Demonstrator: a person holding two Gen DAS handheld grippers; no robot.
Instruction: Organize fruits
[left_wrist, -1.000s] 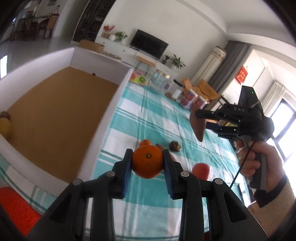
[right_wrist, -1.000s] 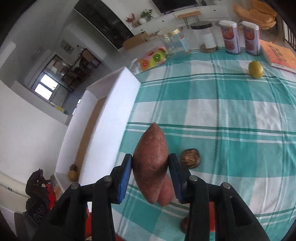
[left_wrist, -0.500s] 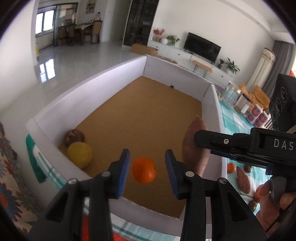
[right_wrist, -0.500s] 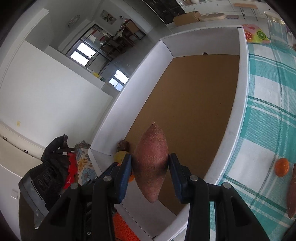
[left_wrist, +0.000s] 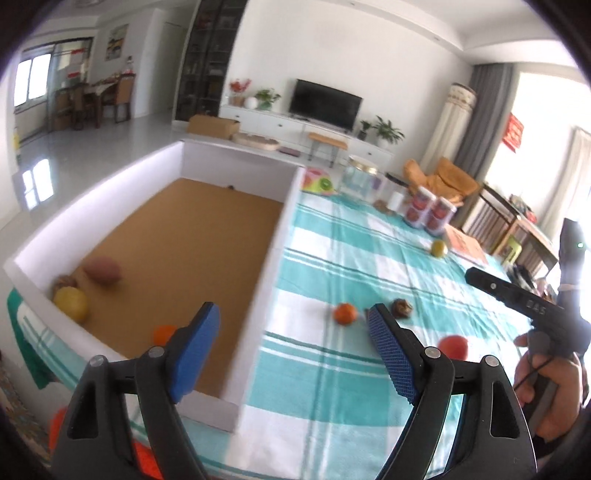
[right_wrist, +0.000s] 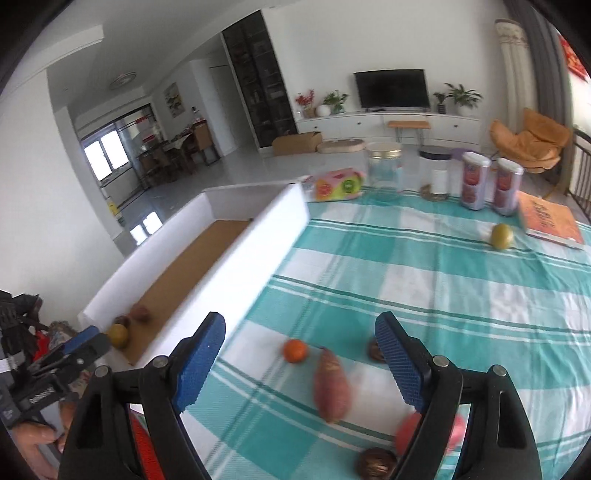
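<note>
A white-walled box (left_wrist: 275, 236) with a brown floor stands at the table's left. Inside it lie a sweet potato (left_wrist: 102, 270), a yellow fruit (left_wrist: 71, 304), a brown fruit (left_wrist: 63, 282) and an orange (left_wrist: 163, 333). My left gripper (left_wrist: 293, 339) is open and empty over the box's near right wall. My right gripper (right_wrist: 301, 350) is open and empty above the cloth. On the cloth lie an orange (right_wrist: 295, 350), a sweet potato (right_wrist: 331, 388), a red fruit (right_wrist: 408, 432), brown fruits (right_wrist: 375, 463) and a yellow-green fruit (right_wrist: 501, 236).
A teal checked cloth (right_wrist: 424, 280) covers the table. At its far edge stand a glass jar (right_wrist: 384, 171), two canisters (right_wrist: 474, 182), a colourful fruit-print box (right_wrist: 334, 184) and an orange book (right_wrist: 550, 219). The other hand-held gripper (left_wrist: 532, 310) shows at the right of the left wrist view.
Both grippers opened. The orange and the sweet potato dropped into the box. Both grippers then swung right, back toward the cloth and the loose fruit.
</note>
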